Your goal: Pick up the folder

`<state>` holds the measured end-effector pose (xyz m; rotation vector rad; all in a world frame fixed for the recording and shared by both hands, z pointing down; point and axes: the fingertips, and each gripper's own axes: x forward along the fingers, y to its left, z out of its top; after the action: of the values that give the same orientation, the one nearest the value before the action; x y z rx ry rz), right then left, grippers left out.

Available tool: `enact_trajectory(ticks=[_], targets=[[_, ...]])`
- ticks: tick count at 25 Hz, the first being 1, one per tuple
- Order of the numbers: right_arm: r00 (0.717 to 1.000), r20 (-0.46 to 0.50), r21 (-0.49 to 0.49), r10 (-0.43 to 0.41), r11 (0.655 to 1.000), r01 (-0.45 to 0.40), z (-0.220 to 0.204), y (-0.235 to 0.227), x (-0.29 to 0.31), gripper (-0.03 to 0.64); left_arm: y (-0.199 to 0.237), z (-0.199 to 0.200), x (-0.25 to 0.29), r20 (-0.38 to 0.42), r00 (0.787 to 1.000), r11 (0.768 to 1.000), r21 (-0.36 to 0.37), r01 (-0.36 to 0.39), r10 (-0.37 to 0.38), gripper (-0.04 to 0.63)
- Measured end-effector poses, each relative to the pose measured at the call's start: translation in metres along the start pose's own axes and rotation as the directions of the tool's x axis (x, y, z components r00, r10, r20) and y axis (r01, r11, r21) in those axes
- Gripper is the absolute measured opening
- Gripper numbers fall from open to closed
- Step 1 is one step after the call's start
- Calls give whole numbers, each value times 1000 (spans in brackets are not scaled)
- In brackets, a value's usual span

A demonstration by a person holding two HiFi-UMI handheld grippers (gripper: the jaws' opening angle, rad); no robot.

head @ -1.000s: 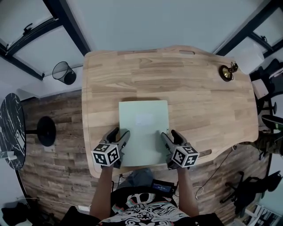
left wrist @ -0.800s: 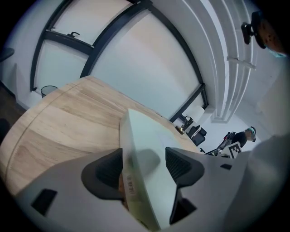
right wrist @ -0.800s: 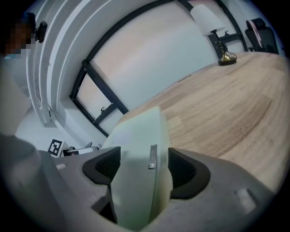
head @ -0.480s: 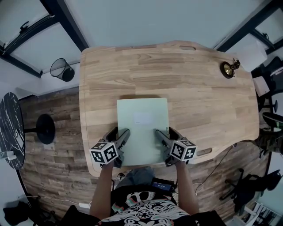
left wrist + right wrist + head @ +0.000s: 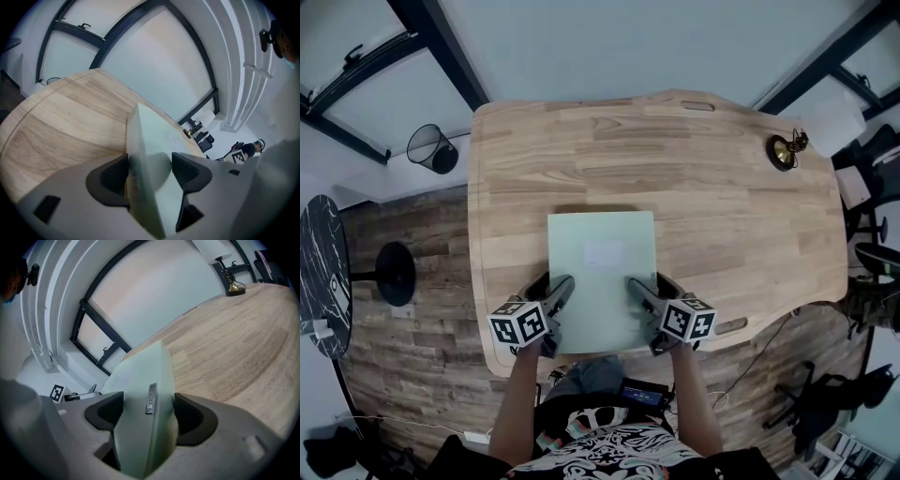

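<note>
Green folder (image 5: 600, 272); gripper views alone show left tool (image 5: 150, 165), right tool (image 5: 148, 407) spread astride it.

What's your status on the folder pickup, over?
Both open: left gripper straddles one side edge of the folder, right gripper the other. Folder flat on the table, not lifted. Far corner: brass object, well clear.

folder (image 5: 601, 272): matt pale-green plastic | table (image 5: 722, 206): smooth light wood | fingers (image 5: 190, 418): matt dark textured pads
</note>
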<state>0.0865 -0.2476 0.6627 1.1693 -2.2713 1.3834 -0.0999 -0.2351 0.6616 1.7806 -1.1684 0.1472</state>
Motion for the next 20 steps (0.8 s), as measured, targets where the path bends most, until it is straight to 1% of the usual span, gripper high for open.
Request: enact_trajectory(ticks=[8, 12, 20], targets=[[999, -4, -26, -33, 999, 33, -1, 2, 2, 328, -1, 1, -1, 13, 999, 999, 21, -33, 32, 285], [999, -8, -30, -39, 999, 39, -2, 3, 0, 328, -1, 1, -2, 4, 999, 999, 28, -40, 40, 285], [996, -25, -64, -82, 995, 80, -7, 6, -5, 327, -3, -3, -5, -14, 999, 998, 37, -46, 47, 285]])
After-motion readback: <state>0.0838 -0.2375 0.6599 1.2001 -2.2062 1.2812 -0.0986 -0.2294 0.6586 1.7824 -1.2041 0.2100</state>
